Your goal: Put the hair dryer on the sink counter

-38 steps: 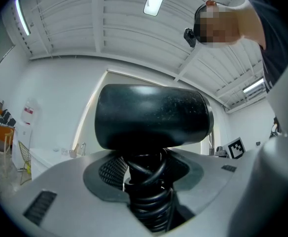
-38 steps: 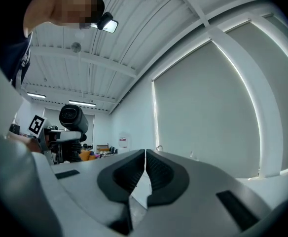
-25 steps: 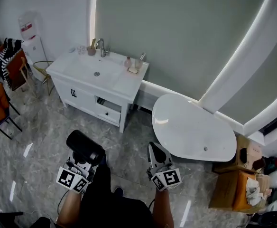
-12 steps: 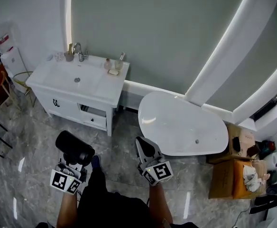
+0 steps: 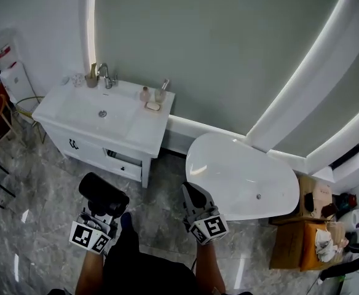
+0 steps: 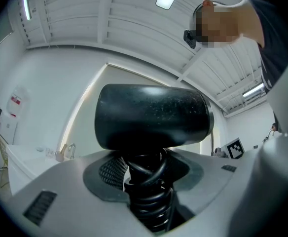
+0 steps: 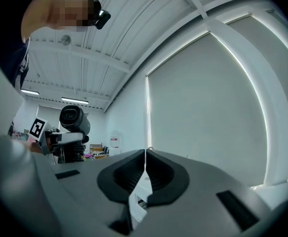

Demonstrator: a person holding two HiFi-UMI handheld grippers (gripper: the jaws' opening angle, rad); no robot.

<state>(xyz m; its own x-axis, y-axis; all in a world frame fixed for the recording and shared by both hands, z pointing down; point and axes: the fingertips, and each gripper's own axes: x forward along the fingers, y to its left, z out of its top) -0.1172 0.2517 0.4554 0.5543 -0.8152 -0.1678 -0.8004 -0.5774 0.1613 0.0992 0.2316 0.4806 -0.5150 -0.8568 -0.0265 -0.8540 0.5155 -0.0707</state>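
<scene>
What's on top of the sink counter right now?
A faucet, a cup, two small bottles and a small dish sit on the sink counter. Finer detail is too small to tell. The hair dryer isn't there; the left gripper holds it.

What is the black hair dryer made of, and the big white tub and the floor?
Hair dryer: probably plastic, matte black with tiny speckles and only dull highlights.
Tub: smooth, glossy white, maybe ceramic or acrylic; it shows bright light reflections.
Floor: polished grey stone or marble-look tile, with pale veins, seams and mirror-like glints.
</scene>
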